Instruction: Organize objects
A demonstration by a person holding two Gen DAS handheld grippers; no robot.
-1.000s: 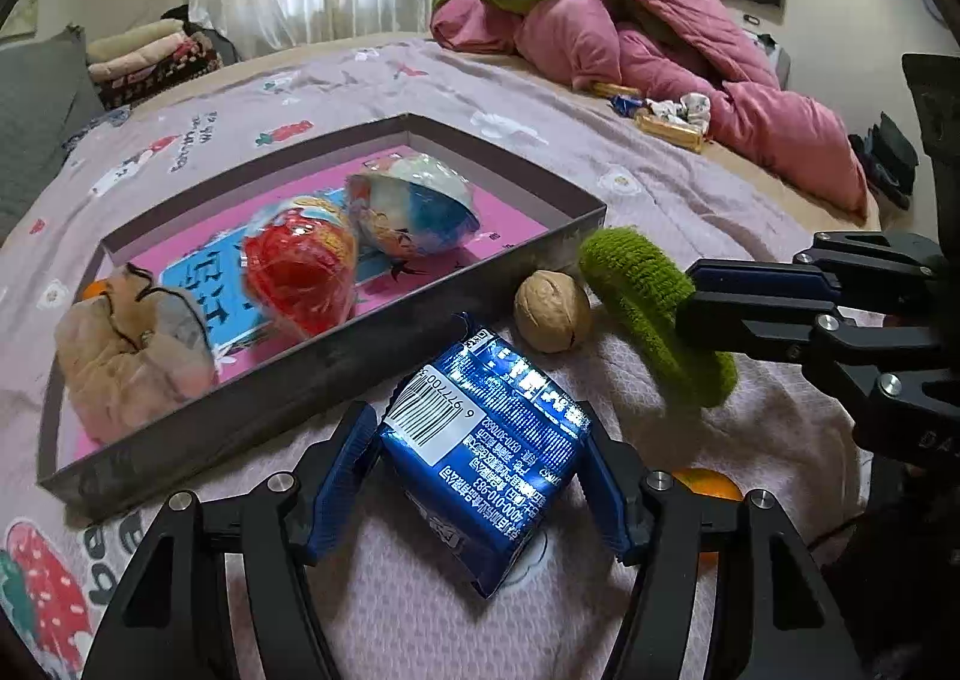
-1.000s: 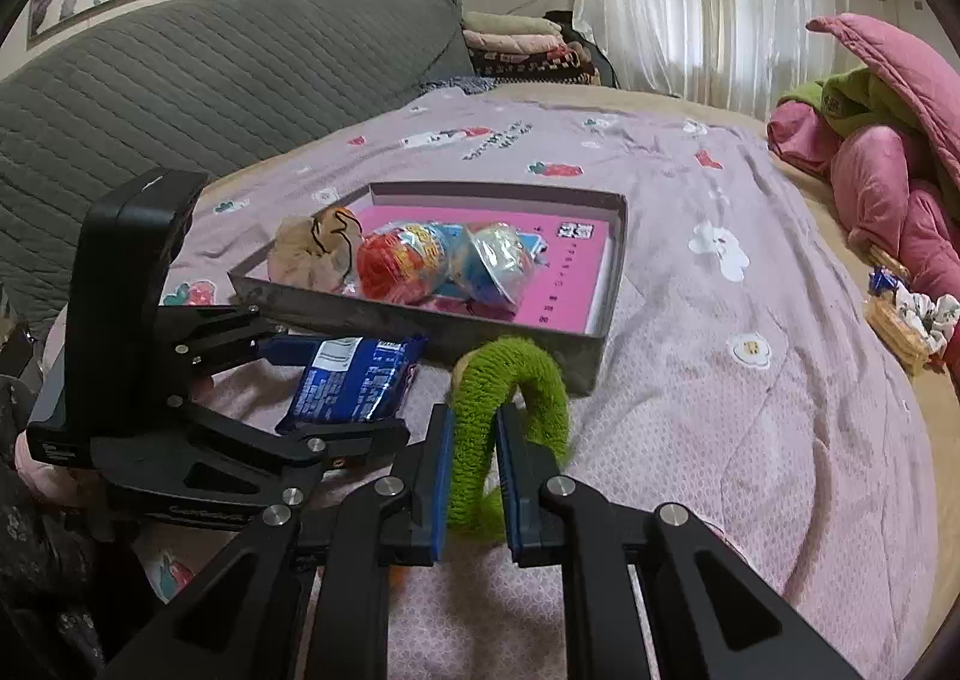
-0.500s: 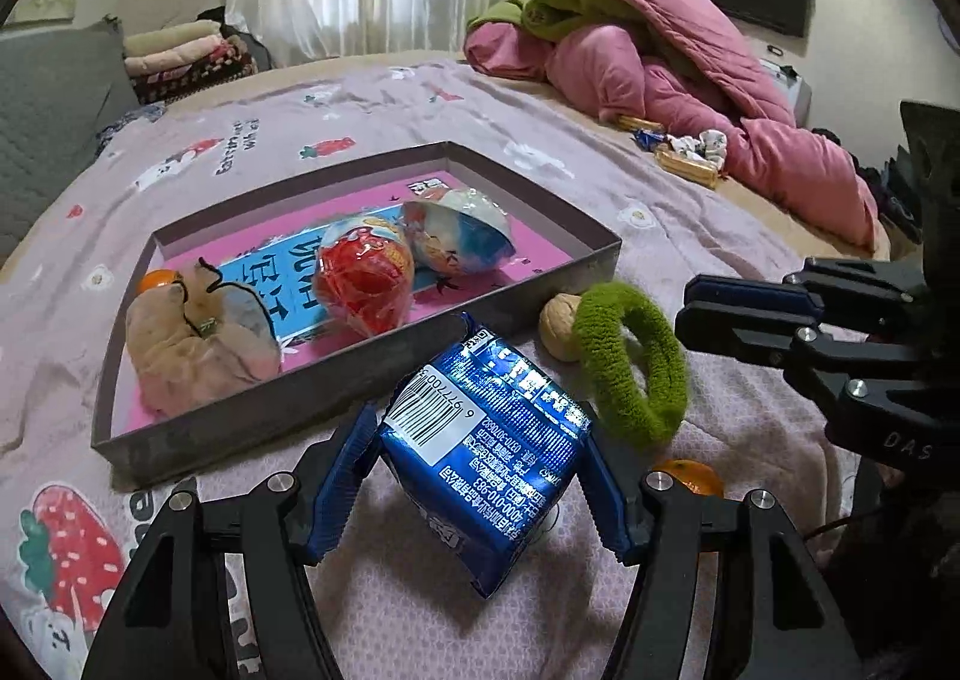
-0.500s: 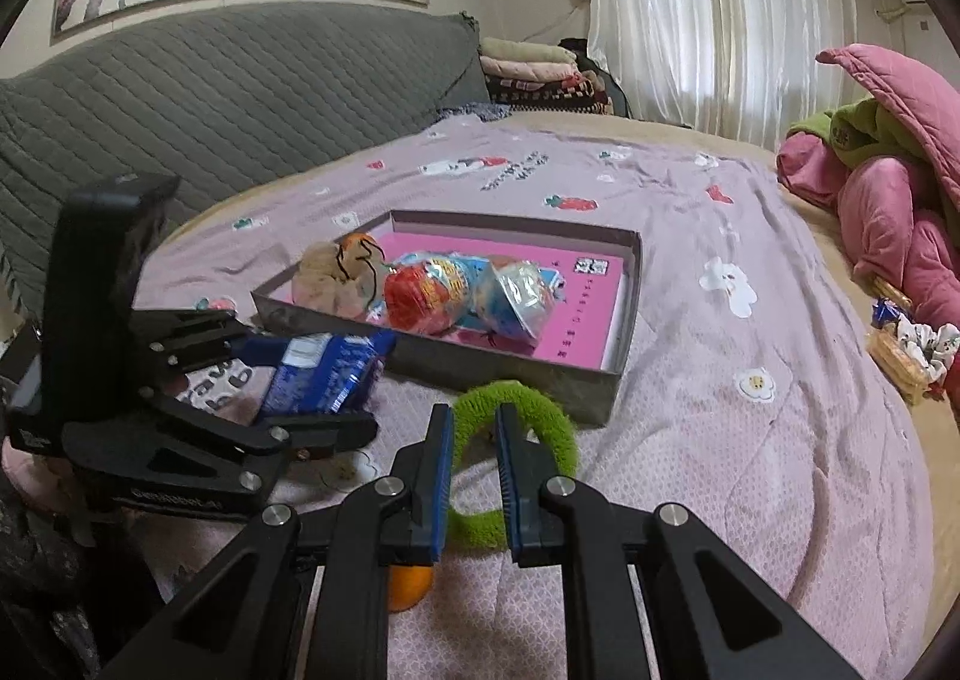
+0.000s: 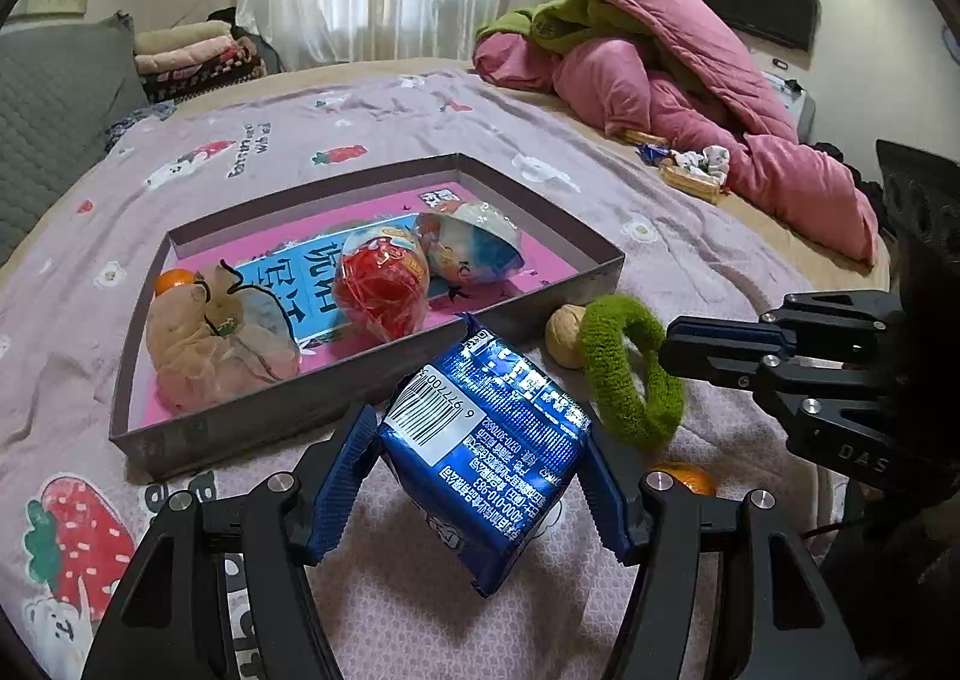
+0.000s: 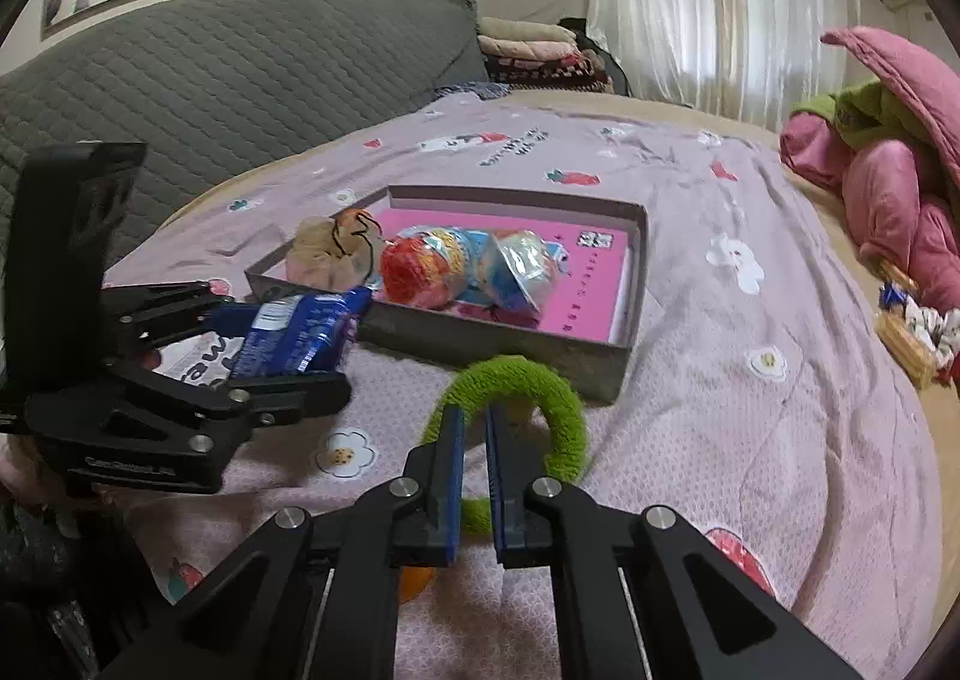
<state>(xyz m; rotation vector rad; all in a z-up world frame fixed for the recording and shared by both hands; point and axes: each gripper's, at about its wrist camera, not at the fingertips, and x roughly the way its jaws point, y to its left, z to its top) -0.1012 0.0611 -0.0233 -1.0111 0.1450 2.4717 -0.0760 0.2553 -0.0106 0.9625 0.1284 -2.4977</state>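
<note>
I had two loads in hand at once. My left claw (image 5: 480,476) was clamped across the blue snack packet (image 5: 489,440), pads pressed on both sides, and the packet hung clear of the bedspread (image 5: 372,140), just short of the near wall of the shallow grey box (image 5: 252,428), which lay toward twelve o'clock from it. My right claw (image 6: 474,476) was clenched nearly flat on the near side of the green fuzzy hair tie (image 6: 540,404), which stood up as a hoop from the pinch.

From the left claw's camera, the box already held a tan drawstring pouch (image 5: 210,344) at ten o'clock, a red wrapped ball (image 5: 381,290) at eleven and a blue wrapped ball (image 5: 468,251) just past twelve, with a small orange (image 5: 175,279) tucked in the far-left corner. Still out on the bed were a walnut (image 5: 563,335), touching or just beside the box's outer wall at one o'clock, and another small orange (image 5: 684,479) at three o'clock, partly hidden behind my claw's finger.

I judged the step to be the carry: both items lifted, neither yet over the box. Next I would need to clear the wall with the packet, find the bare pink floor at the right end, and loosen my grip low so it did not land on the wrapped balls. The hair tie could follow; its floppy hoop might catch the rim.
</note>
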